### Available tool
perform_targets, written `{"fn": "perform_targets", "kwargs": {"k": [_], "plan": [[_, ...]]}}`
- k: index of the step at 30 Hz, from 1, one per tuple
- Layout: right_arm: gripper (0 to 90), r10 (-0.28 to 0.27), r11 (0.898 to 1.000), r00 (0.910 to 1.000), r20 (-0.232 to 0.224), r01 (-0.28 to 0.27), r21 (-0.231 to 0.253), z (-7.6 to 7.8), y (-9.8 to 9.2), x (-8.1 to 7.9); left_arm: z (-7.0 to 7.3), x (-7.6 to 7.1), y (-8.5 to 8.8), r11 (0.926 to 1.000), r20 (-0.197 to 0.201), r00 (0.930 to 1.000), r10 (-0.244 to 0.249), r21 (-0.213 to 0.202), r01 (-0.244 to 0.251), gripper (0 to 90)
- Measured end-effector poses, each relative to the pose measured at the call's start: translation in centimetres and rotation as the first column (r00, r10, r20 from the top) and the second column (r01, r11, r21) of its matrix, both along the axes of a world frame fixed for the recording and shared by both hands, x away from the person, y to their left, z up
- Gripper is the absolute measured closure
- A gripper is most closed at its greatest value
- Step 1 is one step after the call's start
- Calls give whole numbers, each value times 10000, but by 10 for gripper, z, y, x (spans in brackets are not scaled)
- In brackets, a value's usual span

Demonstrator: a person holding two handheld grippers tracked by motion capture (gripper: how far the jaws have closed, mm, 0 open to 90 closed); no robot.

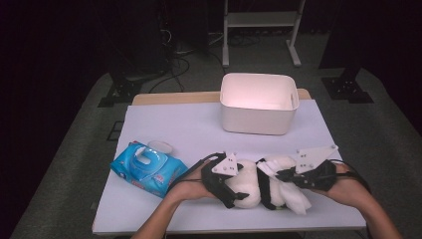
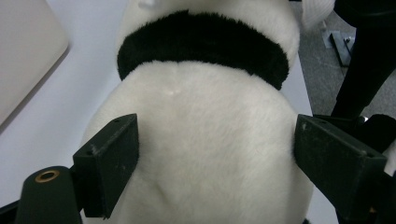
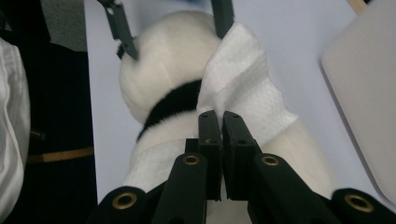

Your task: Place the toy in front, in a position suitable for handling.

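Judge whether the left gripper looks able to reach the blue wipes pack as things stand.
Probably yes. The left gripper stands open astride the plush toy, gripping nothing, and the wipes pack lies just beside that hand with bare table between.

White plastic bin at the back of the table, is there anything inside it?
No, the white plastic bin shows just its bare pale inner walls in the high view, with nothing lying in it.

High view overlooks; gripper views closely share plush toy (image 1: 251, 181).
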State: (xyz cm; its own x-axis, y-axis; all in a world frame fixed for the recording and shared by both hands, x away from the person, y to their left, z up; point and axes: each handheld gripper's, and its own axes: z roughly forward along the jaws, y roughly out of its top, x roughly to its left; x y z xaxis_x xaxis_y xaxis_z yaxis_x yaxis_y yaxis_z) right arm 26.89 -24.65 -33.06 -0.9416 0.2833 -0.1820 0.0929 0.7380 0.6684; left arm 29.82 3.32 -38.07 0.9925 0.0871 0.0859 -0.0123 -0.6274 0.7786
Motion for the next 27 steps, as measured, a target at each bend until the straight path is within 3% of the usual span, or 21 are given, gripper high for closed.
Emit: {"fn": "perform_targets", "kwargs": {"k": [5,8,11,15,18,22,25,27], "plan": [[866,-144,9999,9993,-350,143,-35,-2,-10,0,5,4,6,9993,134,9992,366,-113,-365,148],[866,-14,10000,9982,-596,12,-40,-5,-6,0,2,8,8,9979,-75,9979,645,-53,-645,107],[866,121,9998,9974,-713,-133,-166,-6,-1,1,-5,8,6,9991,-422,9982,419,25,-418,147],[867,286,9985,9969,-728,-319,-452,-7,12,4,-7,3,2,9997,-233,9995,227,-41,-228,215],[866,664,9969,9953,-709,-692,-384,-11,33,9,-6,0,1,9998,35,10000,72,168,-73,222],[867,992,9936,9929,-649,-1024,-468,-13,49,16,-8,0,5,9999,4,9999,114,79,-114,225],[866,810,9959,9948,-612,-833,-355,-9,41,16,-8,0,7,9999,-12,9999,130,-28,-130,227],[866,532,9983,9969,-574,-545,-202,-5,26,12,-8,0,6,9999,25,9999,138,-41,-138,226]]}}
